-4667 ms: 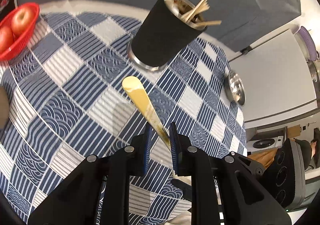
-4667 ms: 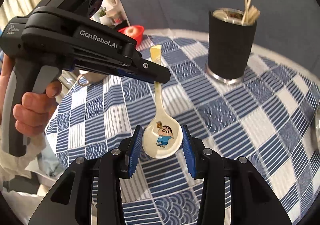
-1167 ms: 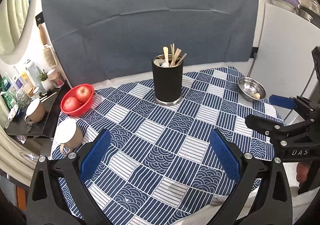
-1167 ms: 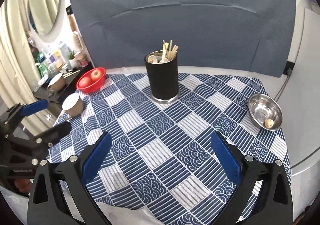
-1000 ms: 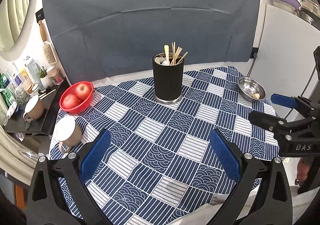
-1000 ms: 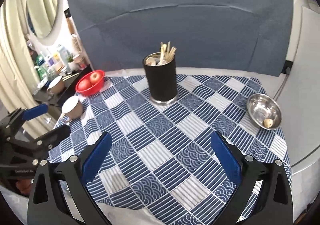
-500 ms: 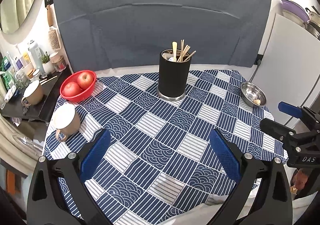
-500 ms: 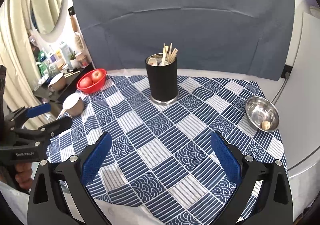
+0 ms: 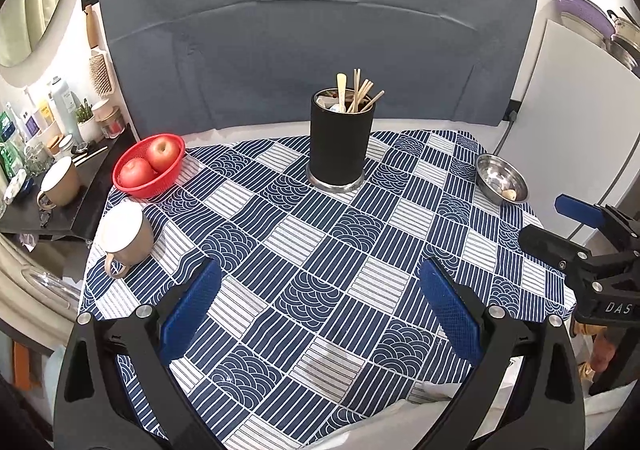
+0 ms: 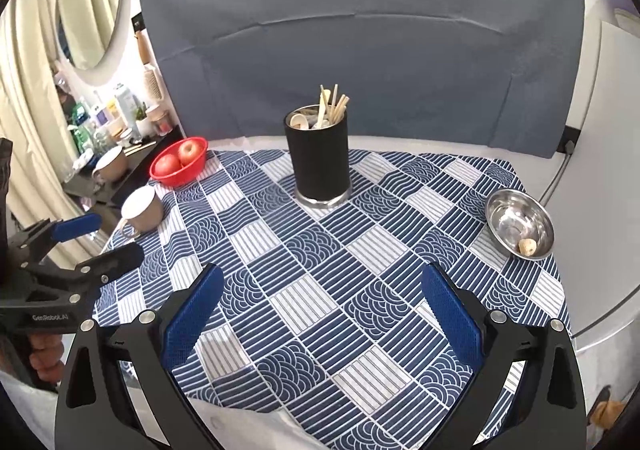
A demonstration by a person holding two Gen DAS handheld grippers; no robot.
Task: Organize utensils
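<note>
Both grippers hang low at the near edge of the round table with the blue-and-white patterned cloth (image 9: 320, 234), both spread wide, nothing between the blue pads.

The left gripper (image 9: 320, 306) and the right gripper (image 10: 320, 310) each face the tall black cylindrical holder with a steel base (image 9: 340, 146), which stands upright at centre frame, well apart from either. Neither looks clearly nearer.

The utensils, wooden chopsticks and pale spoons (image 9: 354, 90), stand in the holder, handles up, leaning slightly.

No loose utensil shows on the cloth. Judgement: the sorting looks finished; hands held level, drawn off.

Off to the sides: a red basket of apples (image 9: 148, 166), a beige mug (image 9: 124, 238), a small steel bowl (image 9: 502, 178).
</note>
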